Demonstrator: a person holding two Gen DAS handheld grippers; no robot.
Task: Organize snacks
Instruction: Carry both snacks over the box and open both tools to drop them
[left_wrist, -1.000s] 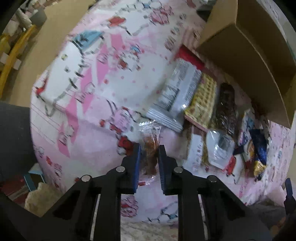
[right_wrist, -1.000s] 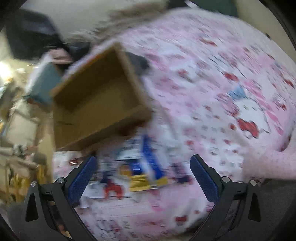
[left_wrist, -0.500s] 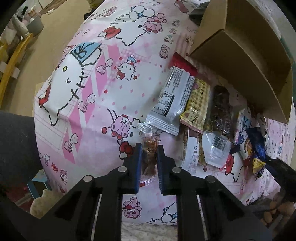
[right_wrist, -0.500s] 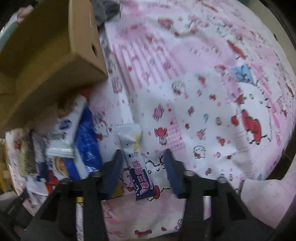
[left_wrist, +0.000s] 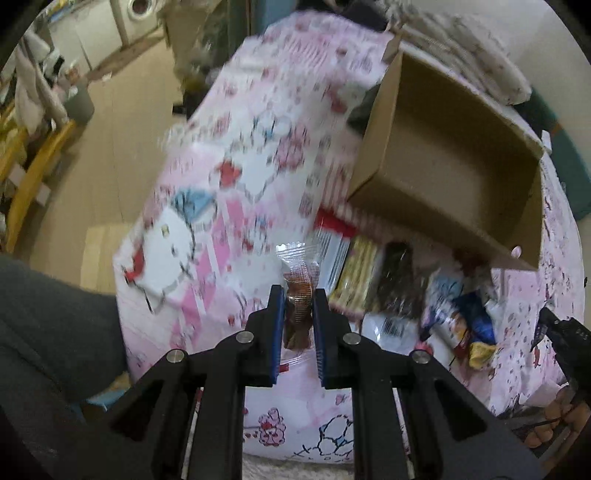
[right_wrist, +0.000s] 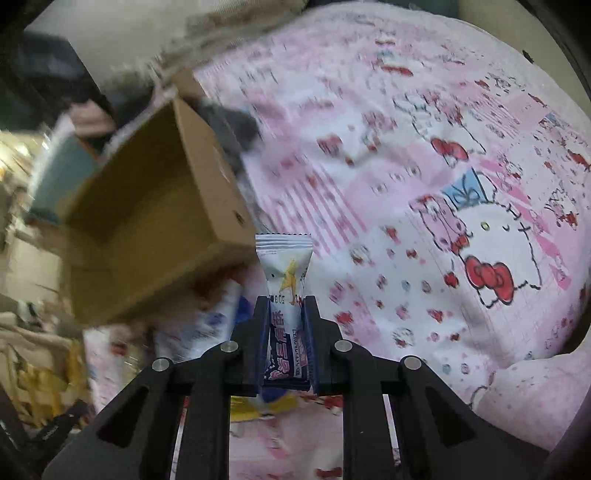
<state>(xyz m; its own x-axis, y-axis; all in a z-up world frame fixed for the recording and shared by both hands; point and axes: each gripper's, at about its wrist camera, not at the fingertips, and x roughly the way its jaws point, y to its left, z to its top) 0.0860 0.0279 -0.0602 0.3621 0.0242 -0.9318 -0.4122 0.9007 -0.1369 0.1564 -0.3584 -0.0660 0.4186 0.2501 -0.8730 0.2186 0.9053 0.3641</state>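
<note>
My left gripper (left_wrist: 298, 295) is shut on a small clear packet with a brown snack (left_wrist: 300, 288), held above the pink cartoon-print bedspread (left_wrist: 207, 206). An open cardboard box (left_wrist: 447, 173) lies up and to the right of it, empty inside. A row of snack packets (left_wrist: 373, 280) lies just below the box. My right gripper (right_wrist: 285, 306) is shut on a white and dark blue snack packet (right_wrist: 284, 273), which sticks up between the pads. In the right wrist view the box (right_wrist: 147, 229) is to the left.
More snack packets (right_wrist: 207, 328) lie blurred below the box in the right wrist view. The other gripper (left_wrist: 561, 332) shows at the right edge of the left wrist view. Wooden floor (left_wrist: 110, 140) and furniture lie beyond the bed's left edge.
The left gripper has risen with the clear packet, bringing the whole box into view. The right gripper went from wide open to shut on the white and blue packet and lifted it.
</note>
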